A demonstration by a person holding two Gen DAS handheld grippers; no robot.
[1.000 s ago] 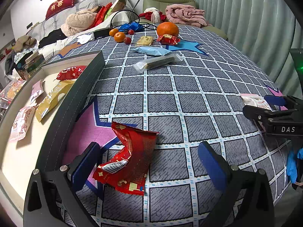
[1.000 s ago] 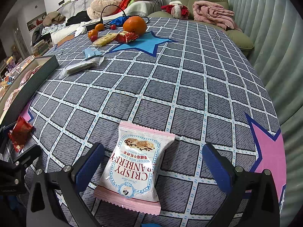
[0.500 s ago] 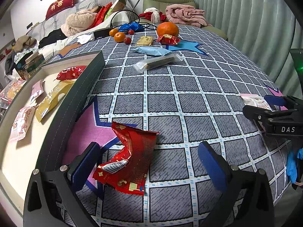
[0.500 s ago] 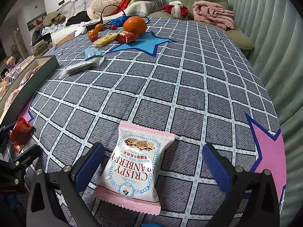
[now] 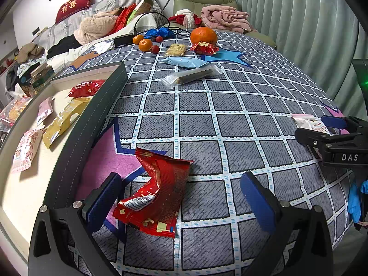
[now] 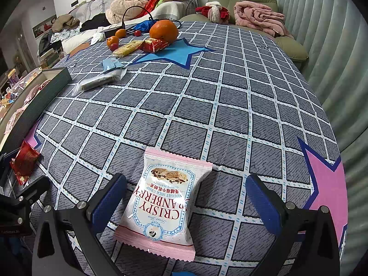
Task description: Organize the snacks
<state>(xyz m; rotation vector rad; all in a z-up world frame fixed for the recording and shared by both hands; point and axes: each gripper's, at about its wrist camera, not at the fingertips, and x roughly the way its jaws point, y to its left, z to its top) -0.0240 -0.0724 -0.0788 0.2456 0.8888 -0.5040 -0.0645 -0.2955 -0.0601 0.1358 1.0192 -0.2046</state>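
Note:
My left gripper [image 5: 181,197] is open, its blue pads on either side of a crumpled red snack packet [image 5: 156,195] lying on the checked cloth beside the dark-walled tray [image 5: 92,119]. The tray holds several packets: a red one [image 5: 85,88], a gold one [image 5: 66,117], a pink one [image 5: 26,149]. My right gripper [image 6: 186,197] is open around a pink-and-white Crispy Cranberry packet [image 6: 164,209] flat on the cloth. That packet shows in the left wrist view [image 5: 309,123], and the red one in the right wrist view [image 6: 24,161].
Further back lie a clear-wrapped dark bar [image 5: 193,74], a light blue packet [image 5: 184,62], a yellow biscuit pack [image 5: 176,49], a small red packet [image 5: 204,48], a large orange [image 5: 203,35] and small fruits [image 5: 145,44]. Cables and clothes lie beyond.

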